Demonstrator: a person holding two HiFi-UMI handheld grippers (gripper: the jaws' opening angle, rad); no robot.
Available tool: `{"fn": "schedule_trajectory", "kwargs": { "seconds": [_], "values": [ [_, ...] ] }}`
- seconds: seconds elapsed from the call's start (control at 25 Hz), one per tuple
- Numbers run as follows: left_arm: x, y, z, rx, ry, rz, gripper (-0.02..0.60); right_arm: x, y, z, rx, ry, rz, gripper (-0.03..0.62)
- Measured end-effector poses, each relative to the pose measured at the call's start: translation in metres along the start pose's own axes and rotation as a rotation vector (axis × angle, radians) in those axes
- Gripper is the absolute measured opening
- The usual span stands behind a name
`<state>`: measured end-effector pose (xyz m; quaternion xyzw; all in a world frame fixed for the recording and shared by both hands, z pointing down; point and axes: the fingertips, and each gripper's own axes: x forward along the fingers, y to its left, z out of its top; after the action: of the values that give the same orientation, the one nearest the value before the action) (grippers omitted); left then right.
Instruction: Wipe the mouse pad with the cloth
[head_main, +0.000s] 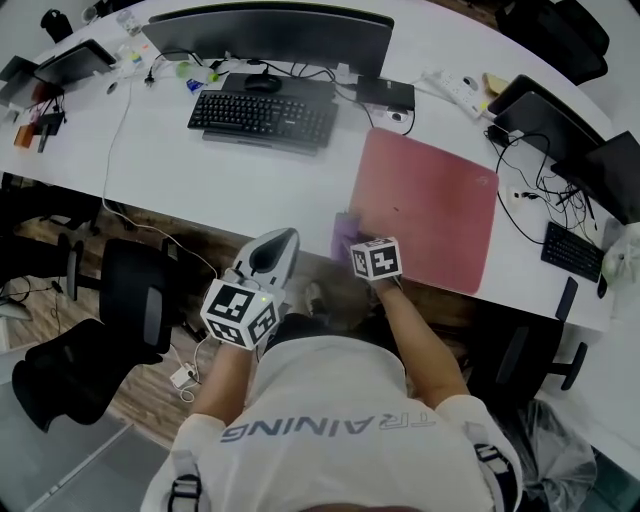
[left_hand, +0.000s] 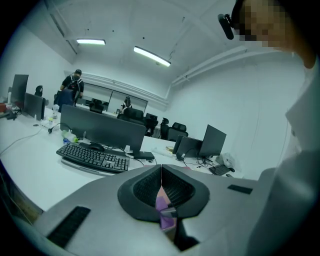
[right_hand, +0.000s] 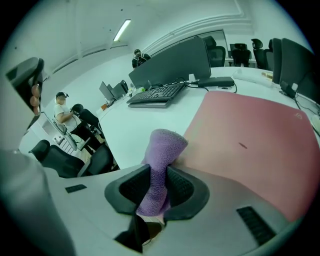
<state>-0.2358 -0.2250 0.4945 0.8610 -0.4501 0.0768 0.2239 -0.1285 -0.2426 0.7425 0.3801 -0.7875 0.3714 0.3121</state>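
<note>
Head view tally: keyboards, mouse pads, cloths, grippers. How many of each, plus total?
keyboards: 2 (black keyboard, small keyboard)
mouse pad: 1, pink
cloth: 1, purple, clamped in the right gripper
grippers: 2 (the right one, plus the left gripper, jaws together)
total: 6

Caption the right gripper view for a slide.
Right gripper pinching a purple cloth at the edge of the pink mouse pad on a white desk.

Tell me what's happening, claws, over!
Right claw shut on cloth, at pad's corner. Left claw shut, away from pad. Nothing in the way.
</note>
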Motion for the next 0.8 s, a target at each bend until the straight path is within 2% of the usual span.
{"fn": "schedule_trajectory", "kwargs": {
  "seconds": [0.4,0.8],
  "values": [
    [0.044,-0.054,-0.009,0.008,0.047,-0.029,0.031,-0.034,-0.049,-0.022,0.039,0.013,0.002,0.107],
    [0.111,-0.134,-0.013,0.042,0.081,-0.124,0.031,-0.094,-0.129,-0.061,0.118,-0.001,-0.044,0.107]
  ]
}}
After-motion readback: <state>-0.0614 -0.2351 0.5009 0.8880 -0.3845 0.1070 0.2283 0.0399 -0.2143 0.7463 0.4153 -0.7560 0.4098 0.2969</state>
